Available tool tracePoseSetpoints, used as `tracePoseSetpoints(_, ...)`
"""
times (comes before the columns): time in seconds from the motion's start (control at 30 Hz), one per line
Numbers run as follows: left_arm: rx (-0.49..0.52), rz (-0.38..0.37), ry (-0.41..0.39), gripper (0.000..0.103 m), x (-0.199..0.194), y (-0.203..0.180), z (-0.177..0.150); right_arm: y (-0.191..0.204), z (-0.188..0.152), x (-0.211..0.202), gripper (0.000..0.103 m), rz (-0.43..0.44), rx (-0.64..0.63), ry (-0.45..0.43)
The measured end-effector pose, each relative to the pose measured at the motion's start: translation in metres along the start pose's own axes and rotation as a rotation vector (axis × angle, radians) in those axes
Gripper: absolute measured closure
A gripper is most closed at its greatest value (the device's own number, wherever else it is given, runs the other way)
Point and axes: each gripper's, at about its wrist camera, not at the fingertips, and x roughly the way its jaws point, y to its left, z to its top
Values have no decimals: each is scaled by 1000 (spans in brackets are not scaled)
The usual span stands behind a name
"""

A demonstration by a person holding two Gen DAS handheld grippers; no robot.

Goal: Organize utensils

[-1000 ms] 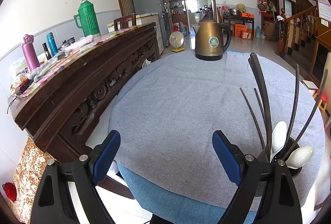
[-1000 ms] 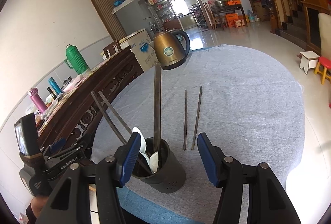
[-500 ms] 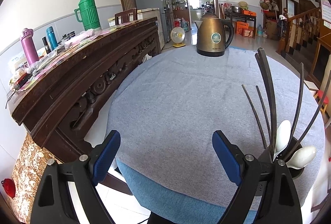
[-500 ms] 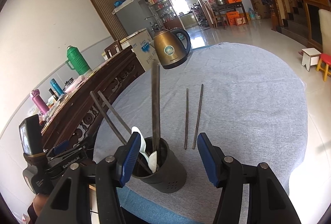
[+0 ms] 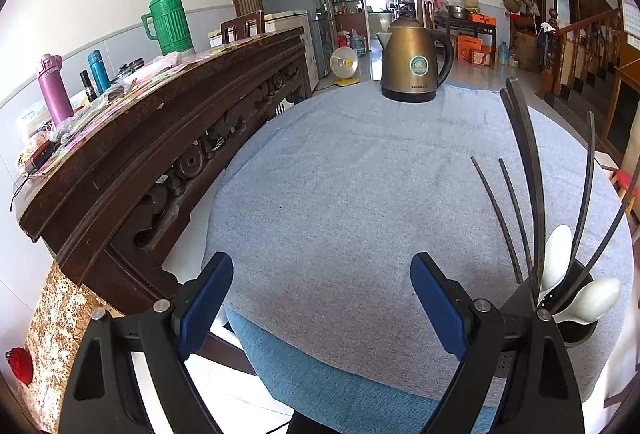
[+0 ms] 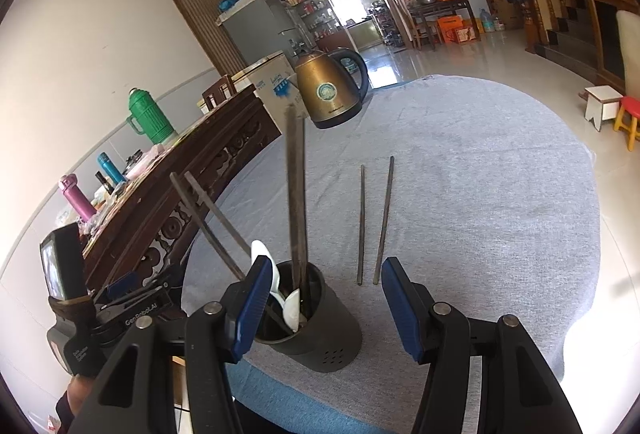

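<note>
A dark utensil holder [image 6: 320, 330] stands near the front edge of the round table [image 6: 480, 173]. It holds dark chopsticks [image 6: 296, 201] and white spoons [image 6: 290, 308]. It also shows at the right of the left wrist view [image 5: 576, 282]. Two loose dark chopsticks [image 6: 374, 224] lie side by side on the grey cloth just beyond the holder. My right gripper [image 6: 322, 308] is open and empty, hovering over the holder's right side. My left gripper [image 5: 322, 304] is open and empty, over the table's front edge, left of the holder.
A bronze electric kettle [image 5: 414, 63] stands at the table's far side. A carved dark wooden sideboard [image 5: 160, 149] runs along the left, loaded with a green thermos [image 5: 168, 19], bottles and clutter. Small stools [image 6: 612, 109] stand on the floor at right.
The left gripper has drifted slightly, so the sideboard and kettle shift in its view. The right gripper has barely moved. Both stay open and empty.
</note>
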Motion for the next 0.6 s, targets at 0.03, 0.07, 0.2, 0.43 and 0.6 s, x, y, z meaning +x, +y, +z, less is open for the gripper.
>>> tracePoseSetpoints(0.03, 1, 1, 3, 13, 1, 0, 0, -2, 1, 0, 43, -3, 5, -1)
tracePoseSetpoints(0.07, 2, 2, 6, 13, 2, 0, 0, -5, 1, 1, 43, -5, 13, 0)
tracePoseSetpoints(0.2, 2, -1, 20, 13, 7, -1, -1, -11, 3, 3, 43, -11, 34, 4)
tracePoseSetpoints(0.43, 3, 2, 36, 13, 16, -2, -1, -17, 4, 12, 43, -18, 49, 22)
tracePoseSetpoints(0.6, 2, 0, 52, 13, 25, -1, 1, -24, 7, 19, 43, -34, 66, 30)
